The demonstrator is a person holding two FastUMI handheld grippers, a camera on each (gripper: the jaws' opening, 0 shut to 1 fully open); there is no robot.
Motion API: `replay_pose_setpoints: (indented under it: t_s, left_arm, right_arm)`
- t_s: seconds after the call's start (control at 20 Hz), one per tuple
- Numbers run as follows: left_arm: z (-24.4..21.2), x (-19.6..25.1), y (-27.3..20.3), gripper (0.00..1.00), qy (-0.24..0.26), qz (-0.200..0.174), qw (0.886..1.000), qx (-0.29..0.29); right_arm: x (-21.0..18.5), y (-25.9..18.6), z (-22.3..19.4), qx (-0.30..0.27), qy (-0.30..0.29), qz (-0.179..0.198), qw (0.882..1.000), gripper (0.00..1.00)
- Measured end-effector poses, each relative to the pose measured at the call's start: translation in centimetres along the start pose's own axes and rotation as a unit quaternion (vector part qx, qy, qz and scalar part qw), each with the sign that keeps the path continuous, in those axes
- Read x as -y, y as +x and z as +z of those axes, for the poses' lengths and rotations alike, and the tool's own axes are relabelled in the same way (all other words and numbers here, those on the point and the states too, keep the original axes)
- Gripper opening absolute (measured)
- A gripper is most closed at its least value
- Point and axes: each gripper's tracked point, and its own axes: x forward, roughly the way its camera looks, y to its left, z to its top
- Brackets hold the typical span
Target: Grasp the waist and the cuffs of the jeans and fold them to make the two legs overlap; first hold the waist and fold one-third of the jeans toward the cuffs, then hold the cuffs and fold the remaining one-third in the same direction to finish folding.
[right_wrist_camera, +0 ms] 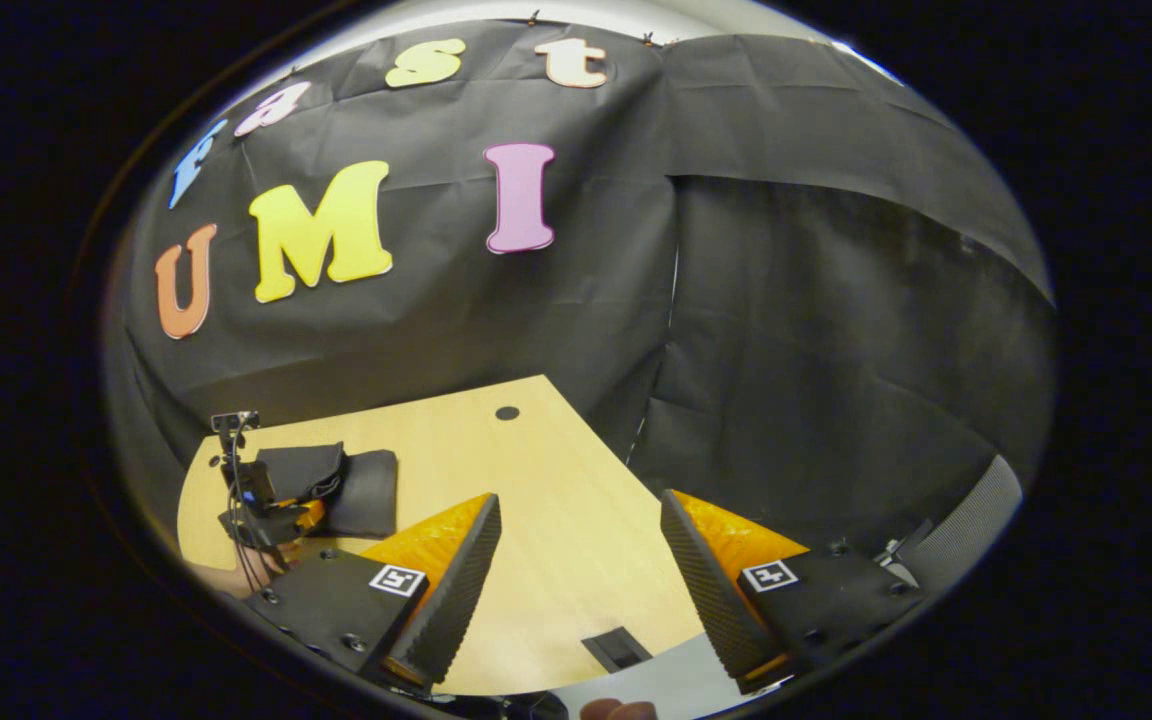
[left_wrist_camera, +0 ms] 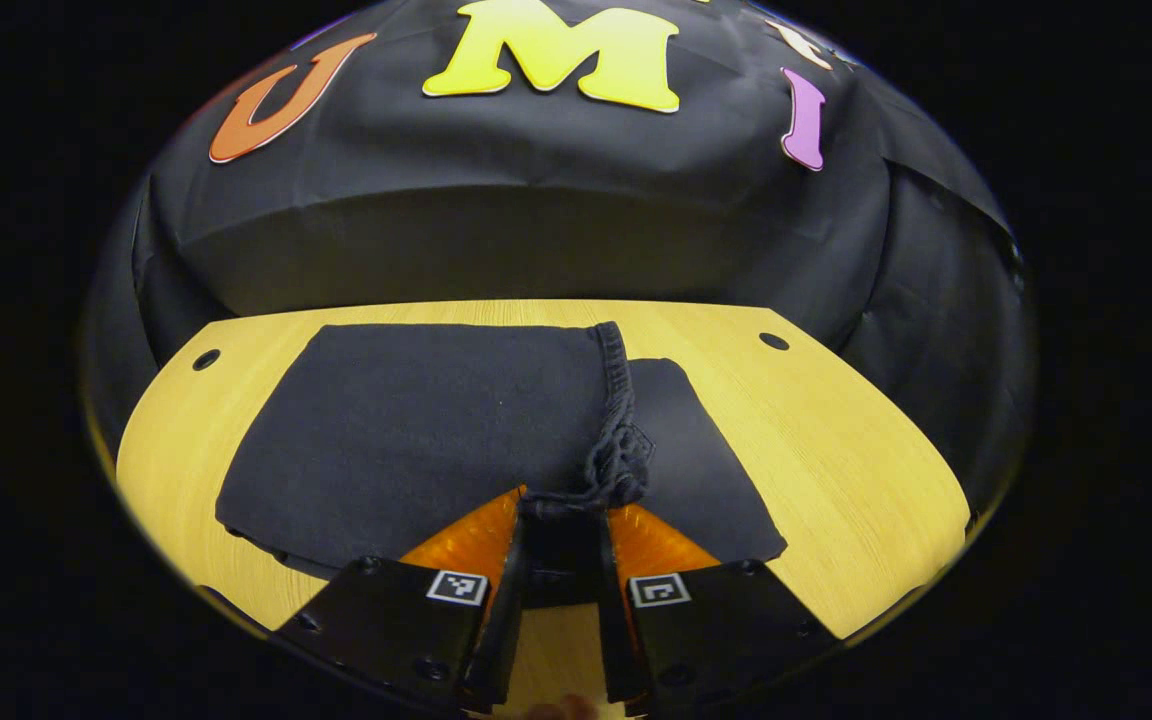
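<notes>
**Jeans, dark, folded: final fold in hand**

Jeans (left_wrist_camera: pixel 406 440) laid on counter (left_wrist_camera: pixel 836 440), centre to 9 o'clock. Left tool (left_wrist_camera: pixel 561 530) closed on bunched hem at 6 o'clock. Right tool (right_wrist_camera: pixel 576 560) held wide apart, nothing held. Cloth judged soft, limp, moderately heavy; best gripped at thick seamed edges.

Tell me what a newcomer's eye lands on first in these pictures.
First, the dark folded jeans spread across the pale wooden table, with a bunched hem pinched in the left gripper at the near edge. Next, in the right gripper view, the right gripper hangs wide open over bare tabletop, off to the side of the jeans.
</notes>
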Motion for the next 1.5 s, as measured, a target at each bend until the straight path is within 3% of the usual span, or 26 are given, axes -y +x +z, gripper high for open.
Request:
replay_pose_setpoints:
  t_s: [0.05,0.2,0.3,0.5,0.7,0.75,0.8,1.05,1.25,1.45,1.5]
  left_arm:
    - [0.0,1.0,0.0,0.4,-0.006,-0.014,1.0,-0.001]
    - [0.5,2.8,-0.2,1.0,0.001,-0.023,1.0,-0.004]
    - [0.9,4.2,-1.2,1.0,-0.008,-0.041,0.999,-0.003]
    - [5.7,5.2,-5.3,1.0,-0.014,-0.055,0.997,0.044]
    - [13.3,3.1,-11.7,1.0,-0.008,-0.021,0.993,0.12]
    - [14.9,2.3,-13.4,1.0,0.004,-0.012,0.99,0.138]
    - [16.3,1.3,-14.9,1.0,0.016,0.002,0.988,0.155]
    - [19.2,-1.4,-21.0,1.0,0.03,0.038,0.983,0.177]
    - [19.8,-3.4,-24.9,1.0,0.01,0.068,0.979,0.19]
    - [21.0,-4.5,-28.3,1.0,-0.007,0.09,0.972,0.215]
    - [21.7,-4.5,-28.9,0.93,-0.008,0.092,0.969,0.229]
  right_arm:
    - [-0.3,0.2,0.1,0.001,-0.003,0.005,1.0,0.95]
    - [-1.3,0.3,0.7,0.005,-0.01,0.021,1.0,0.94]
    - [-2.2,0.5,1.5,0.015,-0.012,0.033,0.999,0.99]
    - [-4.9,0.8,4.4,0.056,-0.01,0.058,0.997,0.99]
    - [-10.8,1.4,7.3,0.107,-0.032,0.108,0.988,1.0]
    - [-12.7,1.3,8.0,0.118,-0.04,0.127,0.984,0.94]
    - [-14.5,1.1,8.7,0.127,-0.051,0.143,0.98,0.94]
    - [-22.7,-0.6,11.4,0.172,-0.095,0.217,0.956,0.94]
    - [-25.9,-1.8,11.7,0.185,-0.093,0.242,0.948,0.94]
    - [-26.4,-2.5,12.7,0.205,-0.098,0.236,0.945,0.94]
    - [-26.4,-2.7,12.8,0.21,-0.099,0.234,0.944,0.94]
